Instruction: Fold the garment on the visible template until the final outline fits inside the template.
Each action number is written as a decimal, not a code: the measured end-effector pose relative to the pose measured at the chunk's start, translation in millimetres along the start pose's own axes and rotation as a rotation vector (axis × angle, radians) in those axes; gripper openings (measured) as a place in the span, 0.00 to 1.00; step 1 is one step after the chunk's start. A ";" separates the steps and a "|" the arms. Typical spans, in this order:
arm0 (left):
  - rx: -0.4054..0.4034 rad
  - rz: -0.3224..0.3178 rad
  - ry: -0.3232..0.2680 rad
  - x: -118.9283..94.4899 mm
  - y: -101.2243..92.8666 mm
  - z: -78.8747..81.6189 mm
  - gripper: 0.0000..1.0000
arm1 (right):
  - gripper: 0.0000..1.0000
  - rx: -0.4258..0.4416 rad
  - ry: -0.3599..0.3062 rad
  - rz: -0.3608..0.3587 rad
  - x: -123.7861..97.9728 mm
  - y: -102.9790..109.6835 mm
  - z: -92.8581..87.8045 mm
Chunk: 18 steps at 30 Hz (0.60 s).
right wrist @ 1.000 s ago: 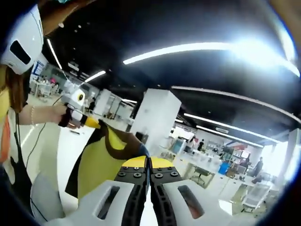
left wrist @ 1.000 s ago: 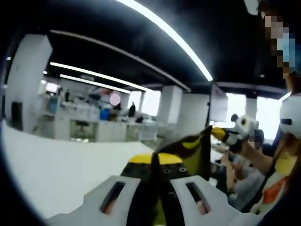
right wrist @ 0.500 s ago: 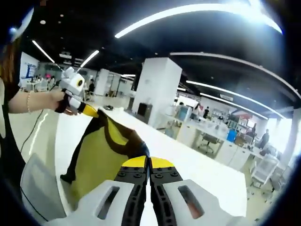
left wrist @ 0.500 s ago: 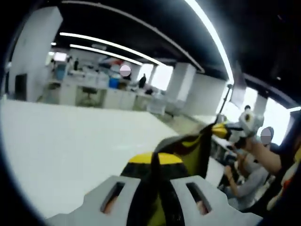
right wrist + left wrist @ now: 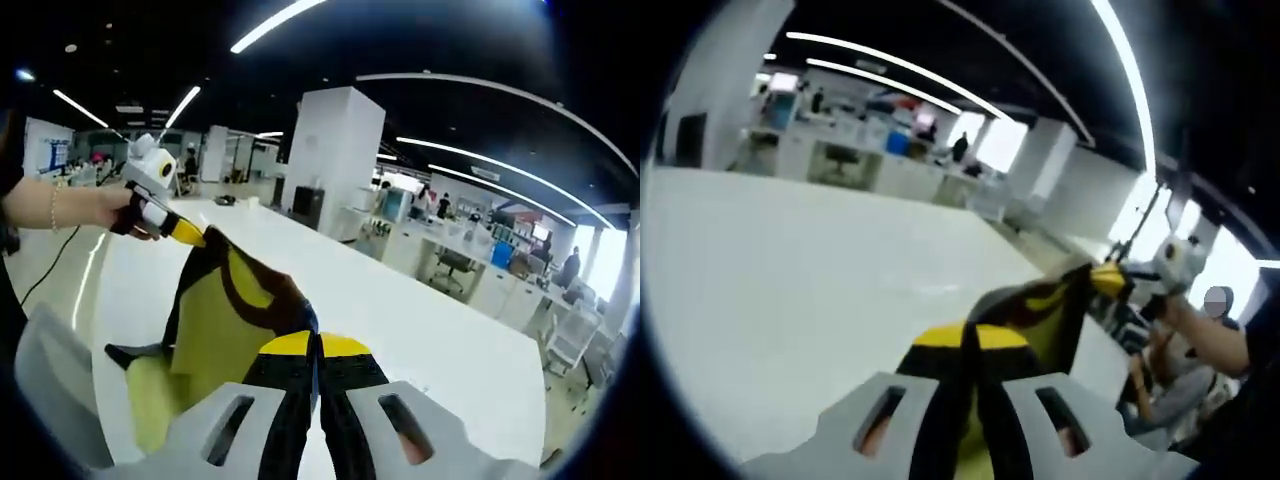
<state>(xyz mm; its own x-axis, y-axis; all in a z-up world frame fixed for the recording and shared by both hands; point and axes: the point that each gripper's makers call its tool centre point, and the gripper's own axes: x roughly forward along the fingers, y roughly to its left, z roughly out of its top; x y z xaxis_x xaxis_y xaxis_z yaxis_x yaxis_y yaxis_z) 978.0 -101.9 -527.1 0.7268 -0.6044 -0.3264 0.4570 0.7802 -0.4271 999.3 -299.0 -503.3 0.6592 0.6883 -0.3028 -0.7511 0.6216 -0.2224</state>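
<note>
Left gripper view: the left gripper (image 5: 975,345) is clenched on a fold of the garment (image 5: 1045,315), yellow with dark brown bands, which rises from between the closed jaws and stretches off to the right gripper (image 5: 1110,278), held in a person's hand (image 5: 1175,300) at the right of the view. Against a second ago the camera has pitched down: ceiling lights then filled most of the picture, while the white table (image 5: 790,290) now spreads across the lower left. I read that as the cloth being lowered toward the surface, held taut between both grippers, so the lay-down before folding is under way and no fold is made yet. Right gripper view: the right gripper (image 5: 315,350) is likewise clamped on the garment (image 5: 215,320), jaws shut with cloth between them; the fabric hangs in a slack sheet down and across to the left gripper (image 5: 185,232), gripped by a hand (image 5: 115,208). The same downward tilt shows here, with far more of the table (image 5: 420,310) visible than before, and the garment's lower edge looks close to the surface, though contact is too distorted to call. No template outline can be made out on the table from these angles. No containers are within view; nothing to report there.
</note>
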 end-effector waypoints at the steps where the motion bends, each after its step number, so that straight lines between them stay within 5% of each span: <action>1: -0.011 0.002 0.005 4.1 4.3 -1.7 0.00 | 0.01 0.002 0.006 0.000 4.1 -1.7 -3.8; 18: -0.102 0.052 0.077 52.1 61.5 -21.8 0.00 | 0.01 0.033 0.088 0.022 72.3 -26.3 -51.3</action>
<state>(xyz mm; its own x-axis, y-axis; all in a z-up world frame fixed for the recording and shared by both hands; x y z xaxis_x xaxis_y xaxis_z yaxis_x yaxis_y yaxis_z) 1032.8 -88.9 -588.8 0.7047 -0.5773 -0.4124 0.3622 0.7926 -0.4906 1065.0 -284.8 -566.8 0.6360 0.6673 -0.3875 -0.7628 0.6196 -0.1849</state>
